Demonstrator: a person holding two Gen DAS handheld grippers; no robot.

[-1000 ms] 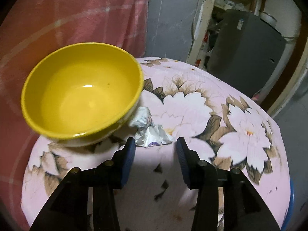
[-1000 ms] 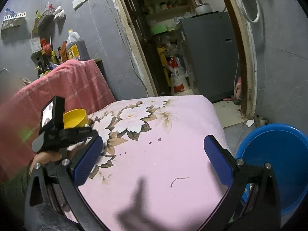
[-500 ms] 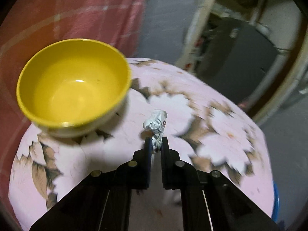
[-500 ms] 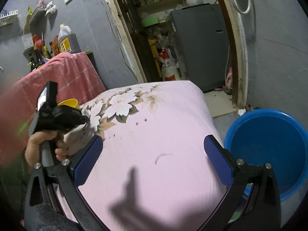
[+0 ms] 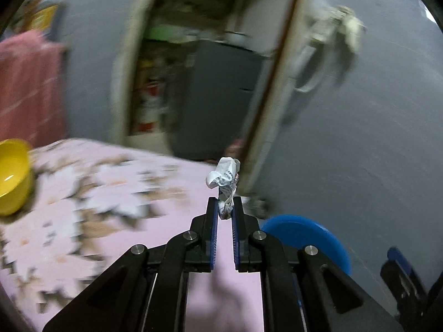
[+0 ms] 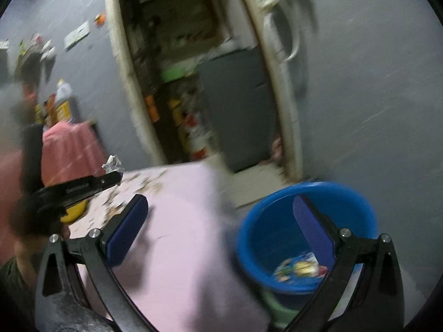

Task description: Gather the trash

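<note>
Left gripper (image 5: 224, 207) clamped on crumpled wrapper (image 5: 225, 178), held in air above pink floral cloth (image 5: 110, 221), wrapper projecting beyond the tips. Right gripper (image 6: 221, 215) spread wide, empty, over the cloth's edge and blue bucket (image 6: 277, 215) holding litter. Yellow bowl (image 5: 12, 175) at far left on cloth.

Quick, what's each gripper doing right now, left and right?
Left gripper: shut on the crumpled white printed paper wrapper, lifted off the table.
Right gripper: open, holding nothing.
</note>
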